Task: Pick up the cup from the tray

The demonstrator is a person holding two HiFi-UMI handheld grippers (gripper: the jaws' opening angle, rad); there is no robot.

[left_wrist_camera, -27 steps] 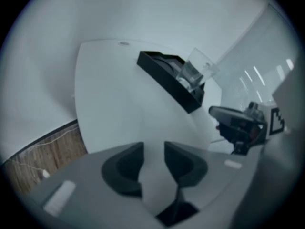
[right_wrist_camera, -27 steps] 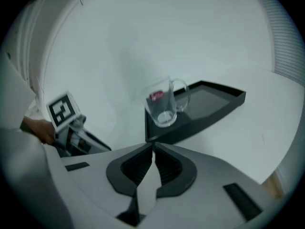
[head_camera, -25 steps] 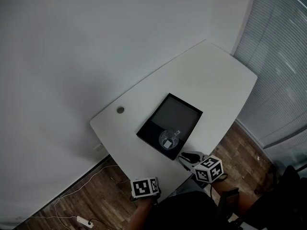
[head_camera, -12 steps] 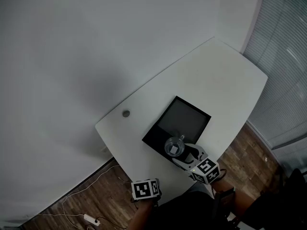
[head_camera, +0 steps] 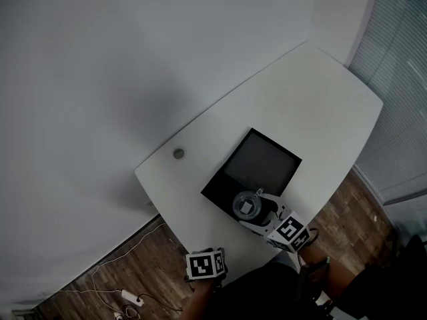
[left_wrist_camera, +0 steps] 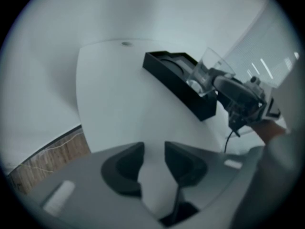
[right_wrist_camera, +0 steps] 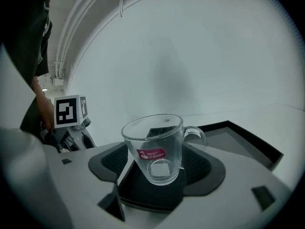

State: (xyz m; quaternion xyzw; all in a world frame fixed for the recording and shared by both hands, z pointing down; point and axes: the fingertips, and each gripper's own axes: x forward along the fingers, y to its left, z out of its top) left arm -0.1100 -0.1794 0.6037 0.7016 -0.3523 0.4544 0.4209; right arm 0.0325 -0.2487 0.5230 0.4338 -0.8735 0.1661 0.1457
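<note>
From the head view my left hand-held gripper [head_camera: 204, 264] is showing only its marker cube. Its jaws are lying hidden underneath, and the bottom edge is cutting off my arms. The cup [head_camera: 246, 205] is looking too small there for me to read its print. It is covering the fingertips of my right hand-held gripper [head_camera: 253, 211], whose jaws have just been opening with the cup between them. A round spot [head_camera: 178, 153] on the counter [head_camera: 313, 105] is staying too small to tell. In the right gripper view those jaws are hiding the near edge of the tray [right_wrist_camera: 248, 140].
</note>
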